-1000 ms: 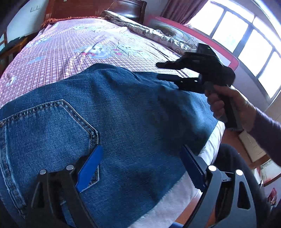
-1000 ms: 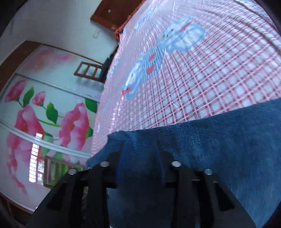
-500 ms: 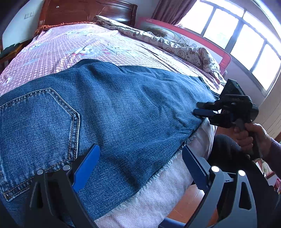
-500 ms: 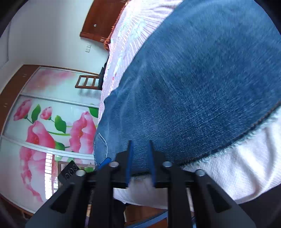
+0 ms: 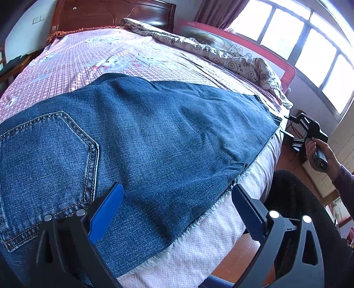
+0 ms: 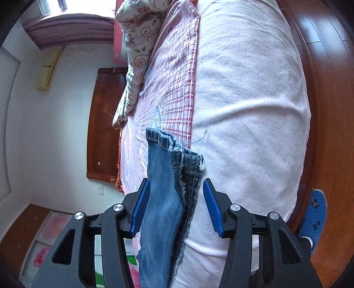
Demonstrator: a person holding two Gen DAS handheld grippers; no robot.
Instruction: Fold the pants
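Observation:
Blue denim pants (image 5: 154, 141) lie spread flat along the near edge of the bed, with a back pocket (image 5: 48, 155) at the left. My left gripper (image 5: 177, 203) is open, hovering just above the denim near the pocket. My right gripper (image 5: 294, 130) is off the bed's end, beside the leg hems. In the right wrist view, my right gripper (image 6: 174, 203) is open with the stacked leg hems (image 6: 177, 155) lying between its blue pads (image 6: 141, 208), not clamped.
The bed has a pink plaid sheet (image 5: 110, 55) and a white mattress side (image 5: 216, 230). A rumpled patterned quilt (image 5: 221, 55) lies along the far side by a red rail. A wooden headboard (image 5: 110, 13) stands at the back. A blue shoe (image 6: 314, 212) is on the wooden floor.
My right gripper let go of the denim, moved off the bed's end and opened around the leg hems. The pants now lie laid out flat. The left gripper stayed open.

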